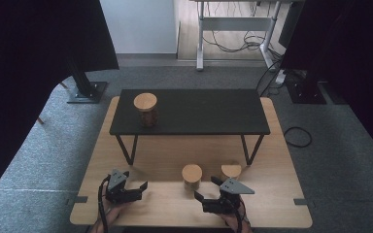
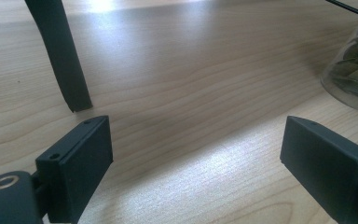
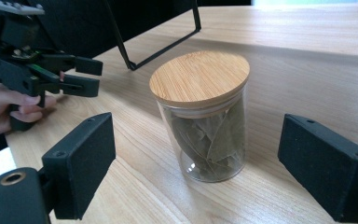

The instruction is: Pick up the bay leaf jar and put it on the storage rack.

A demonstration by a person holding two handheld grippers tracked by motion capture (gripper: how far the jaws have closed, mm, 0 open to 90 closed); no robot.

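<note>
- High view: we had a wooden table (image 1: 281, 145) with a black shelf (image 1: 199, 111) standing on it on thin black legs.
- One jar (image 1: 146, 109) with a wooden lid sat on the shelf, near its left end.
- A second jar (image 1: 192, 175) stood on the table in front of the shelf, about mid-width. A third lidded jar (image 1: 231, 171) stood just right of it, partly hidden behind the right gripper.
- Left gripper (image 1: 138, 188) was low at the table's front left, jaws apart, nothing between them, pointing right.
- Right gripper (image 1: 207, 189) was at front right, jaws spread, just in front of the second jar and not touching it.
- Left gripper view: left gripper (image 2: 196, 154) had its jaws wide open over bare wood, holding nothing.
- A shelf leg (image 2: 63, 60) came down to the table at upper left. The glass base of a jar (image 2: 354, 74) showed at the right edge, leaves inside, clear of the jaws.
- Right gripper view: right gripper (image 3: 196, 163) was wide open, and the jar (image 3: 205, 116) stood upright between the two jaws with a gap on both sides.
- Bamboo lid (image 3: 199, 77) was seated on the jar; dried leaves were visible through the glass.
- At upper left we saw the left gripper (image 3: 86, 77), in a hand (image 3: 9, 109), well apart from the jar. Its jaws looked only a little apart from that angle.
</note>
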